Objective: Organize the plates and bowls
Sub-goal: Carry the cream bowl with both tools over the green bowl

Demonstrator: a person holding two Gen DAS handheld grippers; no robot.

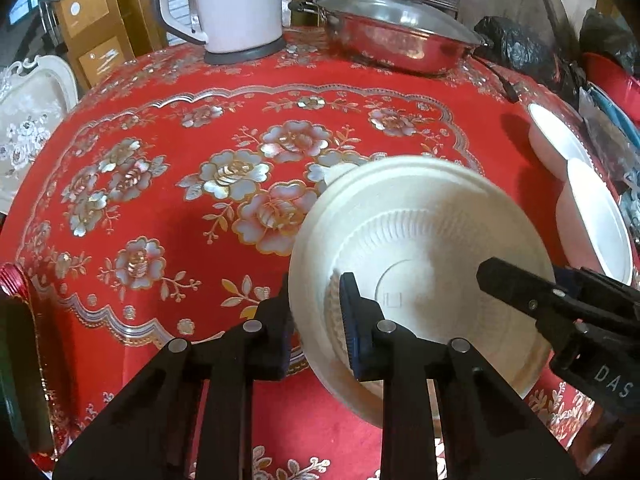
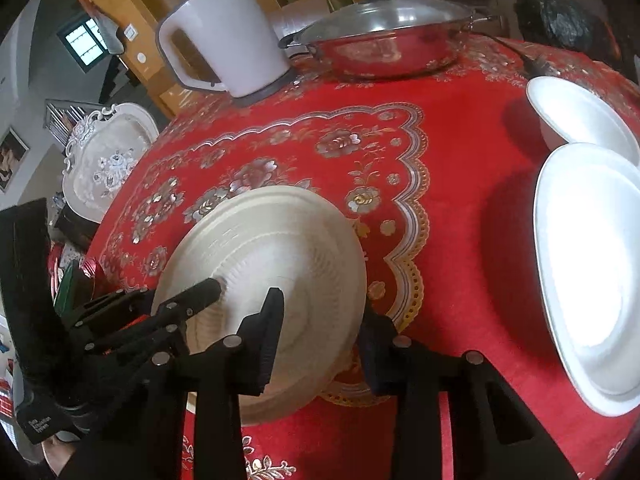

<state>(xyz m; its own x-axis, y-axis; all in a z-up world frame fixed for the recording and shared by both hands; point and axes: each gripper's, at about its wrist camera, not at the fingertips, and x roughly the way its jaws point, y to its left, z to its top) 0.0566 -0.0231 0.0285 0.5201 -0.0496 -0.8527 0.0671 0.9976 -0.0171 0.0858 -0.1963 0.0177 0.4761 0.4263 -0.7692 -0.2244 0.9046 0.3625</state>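
A cream ribbed bowl (image 1: 420, 248) rests on the red floral tablecloth (image 1: 180, 120). My left gripper (image 1: 316, 312) is shut on the bowl's left rim, one finger inside and one outside. My right gripper (image 2: 324, 320) is shut on the bowl (image 2: 280, 248) at its right rim in the same way. In the left wrist view one black finger (image 1: 520, 292) of the right gripper reaches into the bowl from the right. Two white dishes (image 2: 588, 264) (image 2: 580, 120) sit along the table's right side, apart from the bowl.
A white electric kettle (image 2: 224, 36) and a lidded steel pan (image 2: 384, 44) stand at the back of the table. Black bags (image 1: 516, 52) lie behind the pan. An ornate white chair (image 2: 108, 156) stands off the left edge.
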